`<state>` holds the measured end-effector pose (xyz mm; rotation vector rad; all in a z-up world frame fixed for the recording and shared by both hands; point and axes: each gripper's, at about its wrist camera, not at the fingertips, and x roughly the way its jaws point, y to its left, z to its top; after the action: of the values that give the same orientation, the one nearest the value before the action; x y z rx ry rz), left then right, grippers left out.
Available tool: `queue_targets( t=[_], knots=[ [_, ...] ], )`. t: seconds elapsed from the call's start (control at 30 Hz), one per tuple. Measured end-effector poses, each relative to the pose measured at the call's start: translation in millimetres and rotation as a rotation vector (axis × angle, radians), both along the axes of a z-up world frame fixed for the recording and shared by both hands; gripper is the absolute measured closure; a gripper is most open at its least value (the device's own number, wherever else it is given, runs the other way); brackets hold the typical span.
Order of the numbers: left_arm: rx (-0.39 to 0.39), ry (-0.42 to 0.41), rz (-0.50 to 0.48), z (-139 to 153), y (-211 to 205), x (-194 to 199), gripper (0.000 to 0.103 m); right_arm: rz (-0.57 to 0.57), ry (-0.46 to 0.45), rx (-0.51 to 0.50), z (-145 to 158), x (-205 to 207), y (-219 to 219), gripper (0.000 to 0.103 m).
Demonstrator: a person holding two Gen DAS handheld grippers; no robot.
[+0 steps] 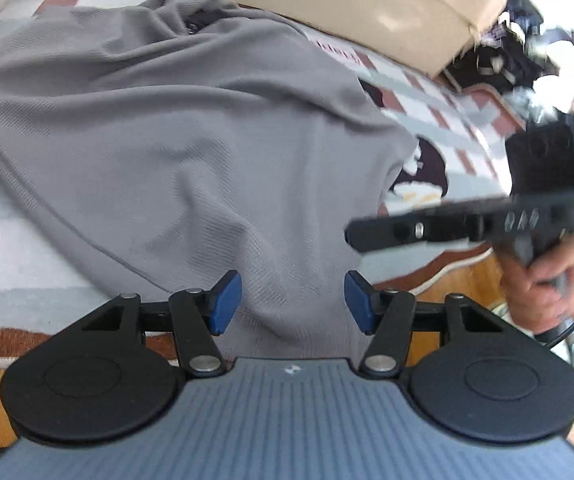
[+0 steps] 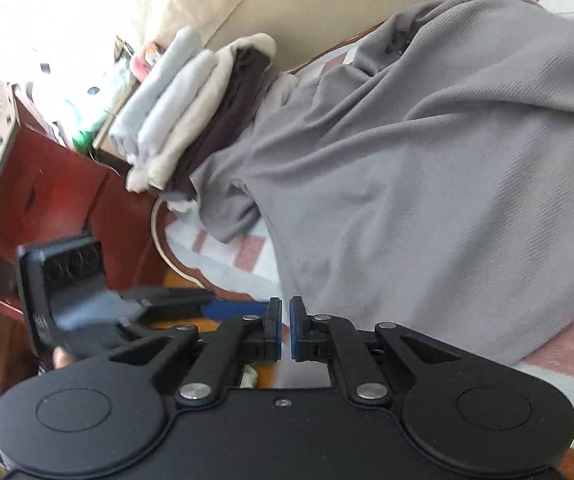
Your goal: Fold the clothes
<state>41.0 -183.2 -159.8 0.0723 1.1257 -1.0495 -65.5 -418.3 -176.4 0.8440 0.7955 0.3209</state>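
A grey shirt [image 1: 191, 152] lies rumpled on a patterned blanket [image 1: 15, 256]; it also shows in the right wrist view [image 2: 427, 184]. My left gripper [image 1: 293, 304] is open, its blue pads on either side of the shirt's near hem, with cloth between them. My right gripper [image 2: 285, 330] is shut, with nothing visibly between its pads, just off the shirt's edge. The right gripper also shows in the left wrist view [image 1: 467, 220], held by a hand at the right. The left gripper shows blurred in the right wrist view [image 2: 87, 300].
A stack of folded clothes [image 2: 195, 108] sits at the shirt's far corner. A beige cushion [image 1: 367, 4] borders the blanket. A reddish wooden cabinet [image 2: 59, 196] stands at the left. A wooden floor [image 1: 459, 280] lies beyond the blanket edge. Dark clutter [image 1: 519, 48] is at the upper right.
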Motion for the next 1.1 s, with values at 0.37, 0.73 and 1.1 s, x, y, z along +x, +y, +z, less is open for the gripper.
queue_targets(
  t=[0.37,0.73,1.1],
  knots=[
    [0.157,-0.012,-0.008,-31,-13,-4,0.1,0.154,0.169,-0.124,-13,-16,13,0.056],
    [0.006,0.055,0.095,-35,-12,29,0.1,0.222,0.124,-0.116,-20,-15,49,0.053],
    [-0.004,0.046,0.137,-15,35,29,0.099,0.329,0.013,-0.67,-5,-5,89,0.054]
  ],
)
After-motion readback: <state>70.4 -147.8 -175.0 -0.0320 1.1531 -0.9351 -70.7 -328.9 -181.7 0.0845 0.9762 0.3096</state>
